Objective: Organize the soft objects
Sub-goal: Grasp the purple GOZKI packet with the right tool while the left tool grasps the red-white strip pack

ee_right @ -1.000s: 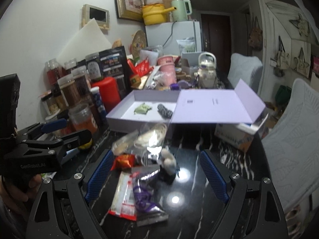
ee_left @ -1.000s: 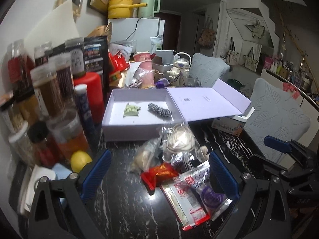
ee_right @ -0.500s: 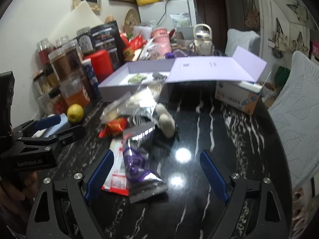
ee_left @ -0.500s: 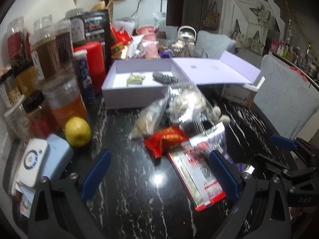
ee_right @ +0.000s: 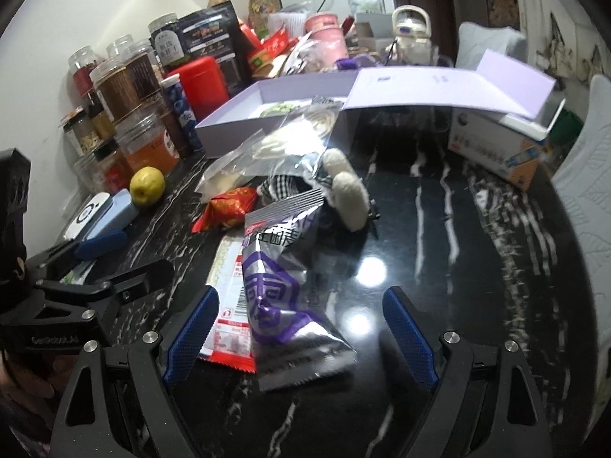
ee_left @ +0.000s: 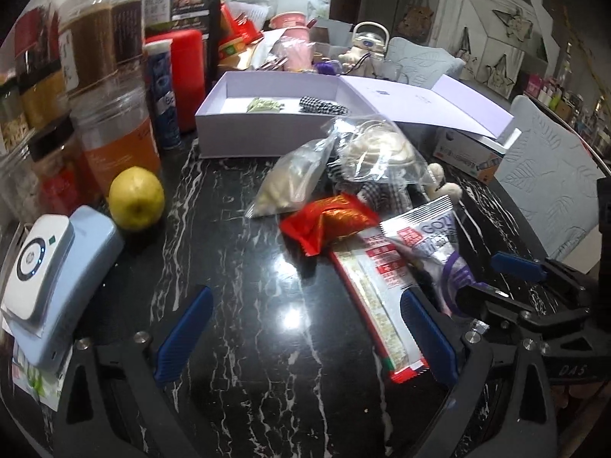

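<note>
Black table carries the open purple box far ahead of both fingers, and the pile of soft packets sits between box and fingers. Right gripper is spread wide and holds nothing, with the silver-purple pouch lying between its fingers; left gripper is equally wide and empty over bare table, the red-white packet by its right finger. Suggest closing right on the pouch mid-body, pinching gently so it doesn't crumple, then lifting clear of the packet beneath.

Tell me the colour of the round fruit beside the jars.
Yellow fruit, clearest in the left wrist view.
</note>
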The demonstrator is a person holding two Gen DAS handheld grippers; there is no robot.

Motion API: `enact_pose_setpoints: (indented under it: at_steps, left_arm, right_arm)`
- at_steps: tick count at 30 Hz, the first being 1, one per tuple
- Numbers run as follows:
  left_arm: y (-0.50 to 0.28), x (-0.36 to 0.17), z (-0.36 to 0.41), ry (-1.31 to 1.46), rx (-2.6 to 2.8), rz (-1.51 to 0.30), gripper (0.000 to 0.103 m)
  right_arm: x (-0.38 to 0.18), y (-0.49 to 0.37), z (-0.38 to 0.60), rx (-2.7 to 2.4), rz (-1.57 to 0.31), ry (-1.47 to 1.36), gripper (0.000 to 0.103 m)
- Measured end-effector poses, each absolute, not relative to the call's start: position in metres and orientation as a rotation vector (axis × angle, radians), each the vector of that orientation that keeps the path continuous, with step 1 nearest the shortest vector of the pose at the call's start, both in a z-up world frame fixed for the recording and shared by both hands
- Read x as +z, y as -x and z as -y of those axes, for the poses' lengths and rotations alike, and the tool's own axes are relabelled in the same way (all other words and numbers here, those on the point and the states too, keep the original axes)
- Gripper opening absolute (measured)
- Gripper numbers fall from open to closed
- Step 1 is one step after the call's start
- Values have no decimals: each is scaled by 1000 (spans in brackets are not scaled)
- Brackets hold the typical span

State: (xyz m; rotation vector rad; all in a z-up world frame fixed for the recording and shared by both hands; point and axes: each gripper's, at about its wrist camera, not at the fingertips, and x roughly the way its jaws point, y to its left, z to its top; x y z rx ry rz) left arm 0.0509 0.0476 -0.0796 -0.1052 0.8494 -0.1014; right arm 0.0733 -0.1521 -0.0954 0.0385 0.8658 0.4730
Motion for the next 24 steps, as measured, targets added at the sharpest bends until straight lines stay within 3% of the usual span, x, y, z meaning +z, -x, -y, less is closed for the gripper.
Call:
enact_pose_setpoints:
  at_steps: [7, 10, 11, 15, 24]
  left_arm:
    - [-57, -86, -51, 123, -99, -880, 100]
    - [-60, -88, -48, 120, -116, -885, 100]
    - [-60, -88, -47, 119, -118, -886, 100]
    - [-63, -88, -41, 114, -138, -893, 100]
    - [-74, -95, -7, 77, -195, -922, 100]
  right_arm:
    - [-103, -89, 141, 523, -889, -68, 77]
    - [-110, -95, 142, 555, -918, -109, 61]
    - [-112, -96, 143, 560, -921, -117, 50]
    - [-109, -89, 150, 575, -885, -109, 35]
    - [-96, -69, 183, 502, -862, -95, 29]
